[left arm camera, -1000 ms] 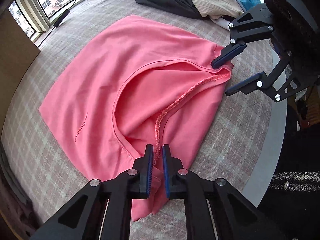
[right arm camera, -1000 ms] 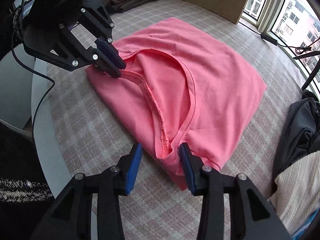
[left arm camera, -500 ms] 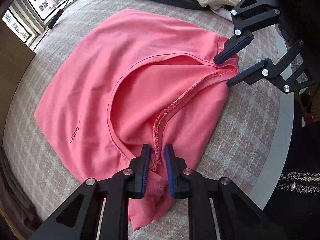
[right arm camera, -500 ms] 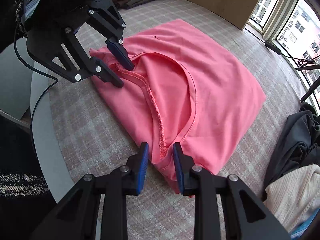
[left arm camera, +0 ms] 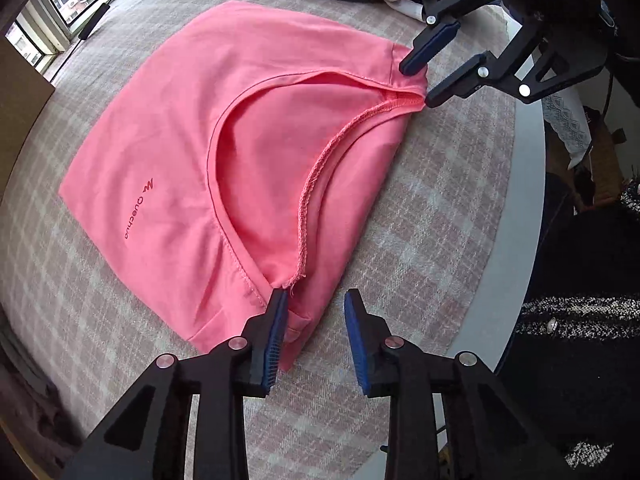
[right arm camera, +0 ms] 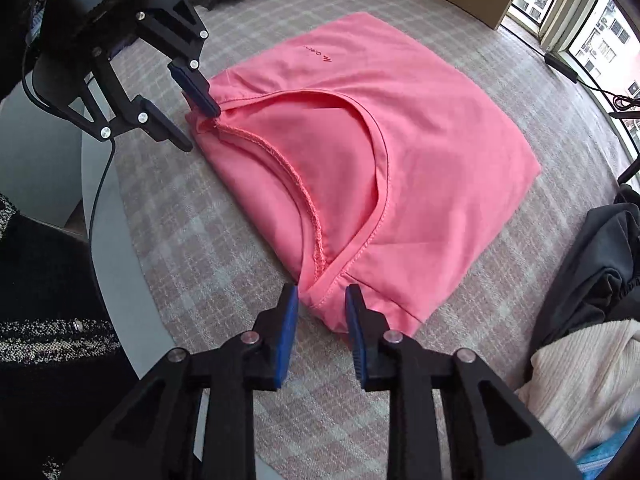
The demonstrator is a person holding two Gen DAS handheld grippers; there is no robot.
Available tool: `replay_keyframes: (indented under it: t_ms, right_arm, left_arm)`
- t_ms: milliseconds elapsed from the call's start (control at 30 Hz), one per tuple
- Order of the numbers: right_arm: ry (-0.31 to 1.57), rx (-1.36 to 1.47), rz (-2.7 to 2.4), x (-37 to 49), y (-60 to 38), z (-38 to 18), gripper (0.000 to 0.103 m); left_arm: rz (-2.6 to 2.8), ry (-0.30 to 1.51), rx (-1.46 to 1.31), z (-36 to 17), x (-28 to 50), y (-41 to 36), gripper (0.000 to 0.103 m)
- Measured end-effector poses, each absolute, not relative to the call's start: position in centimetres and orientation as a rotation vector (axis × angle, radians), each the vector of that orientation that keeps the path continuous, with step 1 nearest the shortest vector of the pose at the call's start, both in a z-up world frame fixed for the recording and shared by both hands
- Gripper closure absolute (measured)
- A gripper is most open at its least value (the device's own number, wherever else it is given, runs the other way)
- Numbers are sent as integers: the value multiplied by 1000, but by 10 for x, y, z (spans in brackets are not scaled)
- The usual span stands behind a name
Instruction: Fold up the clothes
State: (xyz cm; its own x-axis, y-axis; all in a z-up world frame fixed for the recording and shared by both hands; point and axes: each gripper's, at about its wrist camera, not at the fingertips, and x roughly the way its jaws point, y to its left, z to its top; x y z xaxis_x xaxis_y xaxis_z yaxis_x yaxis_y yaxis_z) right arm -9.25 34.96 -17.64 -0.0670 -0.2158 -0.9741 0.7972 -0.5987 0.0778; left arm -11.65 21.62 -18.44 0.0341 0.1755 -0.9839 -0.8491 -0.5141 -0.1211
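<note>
On the checked table (left arm camera: 432,216), the pink shirt (left arm camera: 208,120) lies flat, apparently folded at least once, with more folds likely left. Its curved neckline faces up, logo showing; the left gripper (left arm camera: 316,336) and right gripper (right arm camera: 322,332) stand at opposite neckline ends, jaws open, gripping nothing.
</note>
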Motion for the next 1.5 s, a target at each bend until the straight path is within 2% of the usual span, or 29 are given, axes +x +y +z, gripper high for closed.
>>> replay_keyframes:
  t_ms: [67,167,267,567,667,800,933,1033,1067,1167,1267,1400,1500]
  right_arm:
    - [574,1435,-1791,-93,350,-164,77]
    - [447,1346,-1855,-94,346,-143,77]
    - [421,1273,-1839,-83,315,-145,77]
    - [575,1228,-1710,-88,239,-183,76]
    - [589,1222,-1692,-91,236,-183,76]
    - [607,1215,-1669,-94,232,-182,76]
    - [583,1216,-1678,-100,237,-178,76]
    - [550,1268,-1666,-110,236,-187,77]
    - [537,1288,-1662,-114,235,-190,77]
    - [520,1304,-1656,-117,237,-192,77]
    - [519,1279,-1696,-118,245,-182,77]
    - [429,1282,-1717,-114,258,-169,77]
    - [364,1291,-1718,-106,267,-163,77]
  left_arm:
    - [1681,668,-1507,-171,-114,198,74]
    - [1818,587,-1497,-153,-111,164,61]
    - [1884,522,-1526,-156,-107,138,60]
    - [1942,528,-1465,-181,-109,147,62]
    - [1937,587,-1449,-188,-106,159,75]
    - [1927,634,-1449,-185,-97,166,75]
    - [1885,706,-1384,-172,-79,174,68]
    - [1840,767,-1324,-171,-76,186,67]
    - [1826,782,-1323,-176,-77,191,67]
    - [1784,808,-1380,-191,-87,199,83]
    - [1812,801,-1401,-187,-92,195,83]
    - [1805,761,-1357,-162,-76,177,82]
    - [1745,733,-1382,-155,-80,171,76]
